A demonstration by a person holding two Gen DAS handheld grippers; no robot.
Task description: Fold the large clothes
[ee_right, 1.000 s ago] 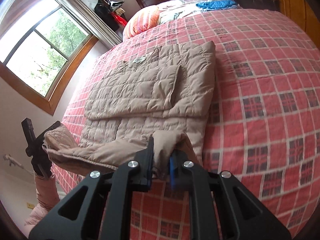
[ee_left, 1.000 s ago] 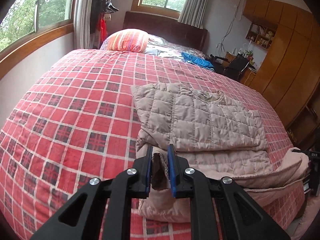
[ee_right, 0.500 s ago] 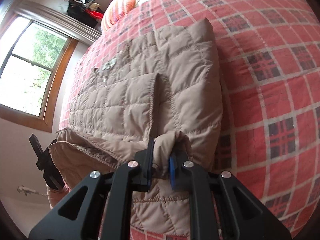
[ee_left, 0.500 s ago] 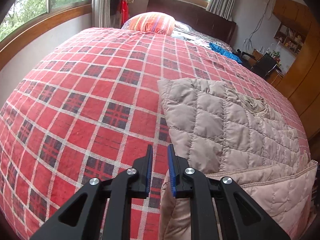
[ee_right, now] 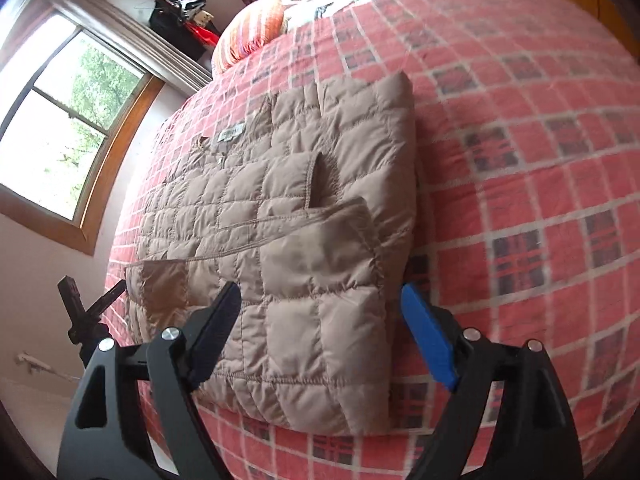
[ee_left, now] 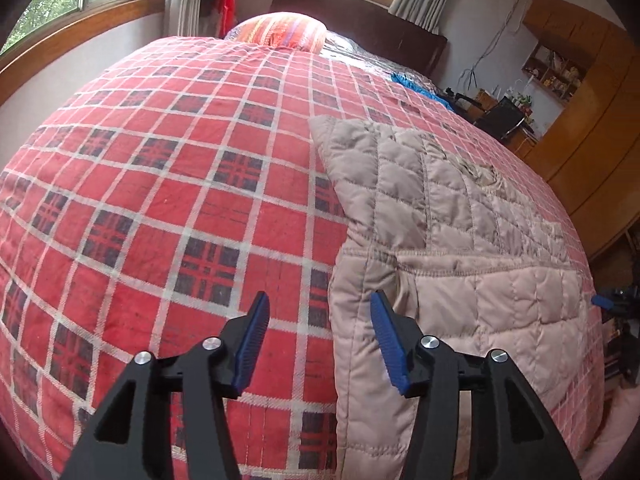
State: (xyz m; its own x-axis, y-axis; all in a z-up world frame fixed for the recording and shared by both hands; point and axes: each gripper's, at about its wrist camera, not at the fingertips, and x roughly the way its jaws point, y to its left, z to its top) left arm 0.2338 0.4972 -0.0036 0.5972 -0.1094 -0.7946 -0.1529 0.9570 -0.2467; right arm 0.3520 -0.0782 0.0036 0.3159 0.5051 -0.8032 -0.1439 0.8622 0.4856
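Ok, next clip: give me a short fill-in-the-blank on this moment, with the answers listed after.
1. The beige quilted jacket lies on a bedspread checked in white and ____.
2. The left gripper has its jaws ____.
3. The right gripper holds ____ between its fingers.
4. The striped pillow sits at the ____ of the bed.

Missing words: red; open; nothing; head

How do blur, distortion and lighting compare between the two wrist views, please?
Left wrist view: sharp, with crisp stitching on the quilted jacket; the fisheye bulges the plaid bedspread into a dome; the daylight is soft and even. Right wrist view: motion blur smears the bedspread checks on the right side, the window is blown out white, and the frame is tilted.
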